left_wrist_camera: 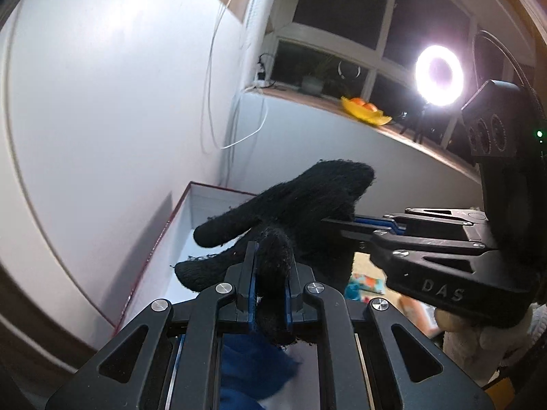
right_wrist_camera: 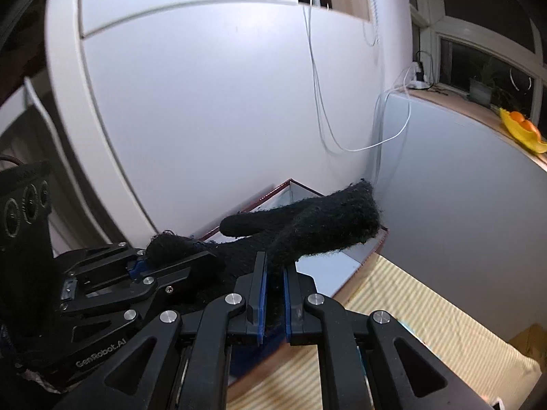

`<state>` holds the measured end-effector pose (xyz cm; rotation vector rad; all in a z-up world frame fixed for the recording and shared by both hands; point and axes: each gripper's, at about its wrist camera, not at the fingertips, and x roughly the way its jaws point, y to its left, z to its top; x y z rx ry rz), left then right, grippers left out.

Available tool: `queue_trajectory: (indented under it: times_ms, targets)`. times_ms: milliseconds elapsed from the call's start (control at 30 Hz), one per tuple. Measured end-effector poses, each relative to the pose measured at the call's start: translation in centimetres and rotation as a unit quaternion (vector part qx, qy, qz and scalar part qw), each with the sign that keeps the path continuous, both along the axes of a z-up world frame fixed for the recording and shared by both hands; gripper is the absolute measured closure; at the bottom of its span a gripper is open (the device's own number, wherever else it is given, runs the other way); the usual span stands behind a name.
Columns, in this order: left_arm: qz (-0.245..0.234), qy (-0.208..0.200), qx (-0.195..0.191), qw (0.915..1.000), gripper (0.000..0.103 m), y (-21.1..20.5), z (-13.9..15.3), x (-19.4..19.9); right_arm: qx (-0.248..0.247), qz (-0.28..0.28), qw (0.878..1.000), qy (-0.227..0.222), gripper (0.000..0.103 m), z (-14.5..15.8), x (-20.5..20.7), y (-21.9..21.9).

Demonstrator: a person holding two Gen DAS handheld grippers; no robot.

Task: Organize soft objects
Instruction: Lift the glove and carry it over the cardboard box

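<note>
A black knit glove [left_wrist_camera: 301, 205] hangs in the air between both grippers, above an open white box with a dark red rim [left_wrist_camera: 177, 212]. My left gripper [left_wrist_camera: 271, 259] is shut on one end of the glove. My right gripper [right_wrist_camera: 273, 273] is shut on the glove [right_wrist_camera: 324, 225] nearer its cuff, and shows from the side in the left wrist view [left_wrist_camera: 345, 225]. The left gripper shows at the left of the right wrist view [right_wrist_camera: 171, 256]. A blue cloth [left_wrist_camera: 253, 365] lies in the box below.
The box [right_wrist_camera: 294, 188] sits in the corner against white walls. A striped yellow surface [right_wrist_camera: 427, 314] lies right of it. Colourful soft items [left_wrist_camera: 365, 283] lie beyond the box. A ring light [left_wrist_camera: 439, 70] and a yellow bowl [left_wrist_camera: 365, 111] stand on the window sill.
</note>
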<state>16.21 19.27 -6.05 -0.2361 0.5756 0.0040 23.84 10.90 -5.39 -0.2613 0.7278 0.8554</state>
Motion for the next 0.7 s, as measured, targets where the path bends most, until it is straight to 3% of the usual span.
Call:
queue_trajectory:
  times_ms: [333, 700]
  targets:
    - [0.014, 0.036, 0.004, 0.9993, 0.093, 1.3, -2.0, 3.1, -0.019, -0.006, 0.999, 0.039, 0.096, -4.3, 5.5, 2.9]
    - [0.032, 0.069, 0.012, 0.997, 0.093, 2.0, -3.5, 5.0, -0.03, -0.012, 0.998, 0.06, 0.096, -6.3, 7.8, 4.2]
